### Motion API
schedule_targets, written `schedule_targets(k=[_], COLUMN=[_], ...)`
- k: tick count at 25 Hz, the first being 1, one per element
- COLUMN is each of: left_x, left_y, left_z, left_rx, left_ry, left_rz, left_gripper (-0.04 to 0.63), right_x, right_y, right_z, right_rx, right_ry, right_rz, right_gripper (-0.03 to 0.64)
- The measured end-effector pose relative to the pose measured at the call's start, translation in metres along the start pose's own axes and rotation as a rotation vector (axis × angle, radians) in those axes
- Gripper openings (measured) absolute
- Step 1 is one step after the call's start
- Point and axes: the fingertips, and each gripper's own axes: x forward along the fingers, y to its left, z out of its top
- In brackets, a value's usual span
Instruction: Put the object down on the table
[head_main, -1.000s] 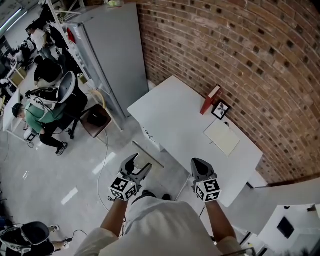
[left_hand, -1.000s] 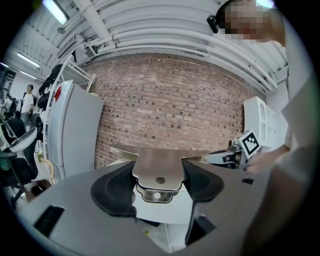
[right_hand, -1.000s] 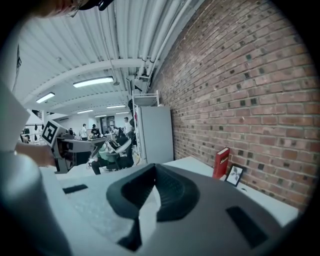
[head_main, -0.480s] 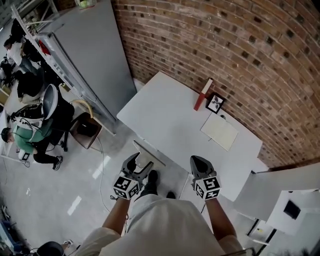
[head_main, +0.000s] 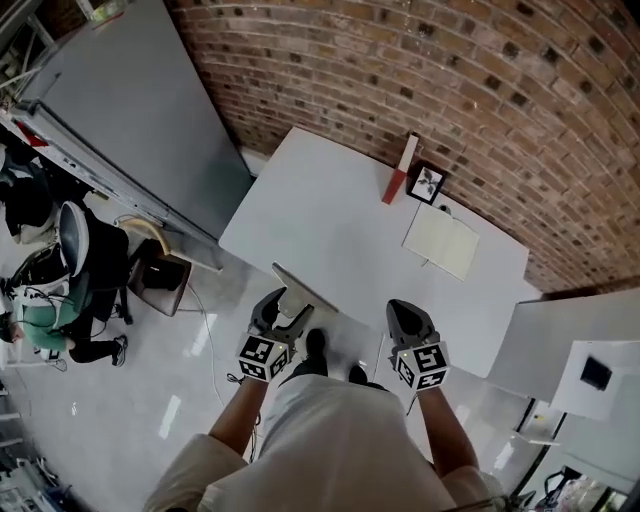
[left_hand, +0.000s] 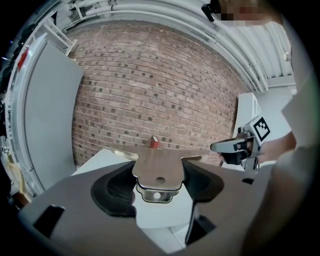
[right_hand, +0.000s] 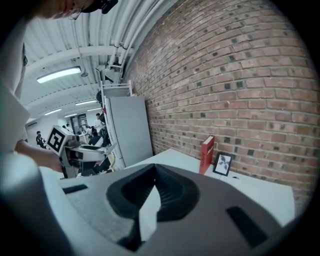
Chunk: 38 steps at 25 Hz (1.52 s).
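A brown clipboard (left_hand: 162, 162) with a metal clip sits flat between the jaws of my left gripper (left_hand: 159, 172), which is shut on its clip end. In the head view the clipboard (head_main: 303, 291) juts from the left gripper (head_main: 280, 308) at the near edge of the white table (head_main: 320, 220). My right gripper (head_main: 406, 318) hangs beside it over the table's near edge, its jaws closed together with nothing between them. In the right gripper view the right gripper (right_hand: 154, 175) points along the table toward the brick wall.
Against the brick wall stand a red book (head_main: 398, 170) and a small picture frame (head_main: 427, 184); a pale notebook (head_main: 440, 241) lies near them. A grey cabinet (head_main: 130, 110) stands to the left, a chair (head_main: 160, 272) below it. Another white surface (head_main: 560, 330) adjoins on the right.
The table has come nearer in the head view and both grippers now reach its near edge. The left gripper's hold on the clipboard and the shut right gripper look unchanged.
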Motion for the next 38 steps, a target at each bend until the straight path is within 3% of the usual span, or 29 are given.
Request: schedule_targets(k=[8, 18, 38], left_x=[0.064, 0.135, 0.24], left_y=[0.035, 0.074, 0.118], left_z=[-0.024, -0.077, -0.198], left_rx=[0.023, 0.009, 0.022], left_ry=[0.089, 0.211, 0.461], left_rz=[-0.086, -0.13, -0.002], left_gripper=[0.278, 0.276, 0.278], right_x=[0.039, 0.07, 0.123], right_y=[-0.009, -0.02, -0.069], right_z=[-0.017, -0.059, -0.121], right_rx=[0.06, 0.16, 0.223], right_ry=[0.048, 0.15, 0.268], right_rz=[-0.061, -0.154, -0.148], right_gripper=[0.003, 0.003, 0.003])
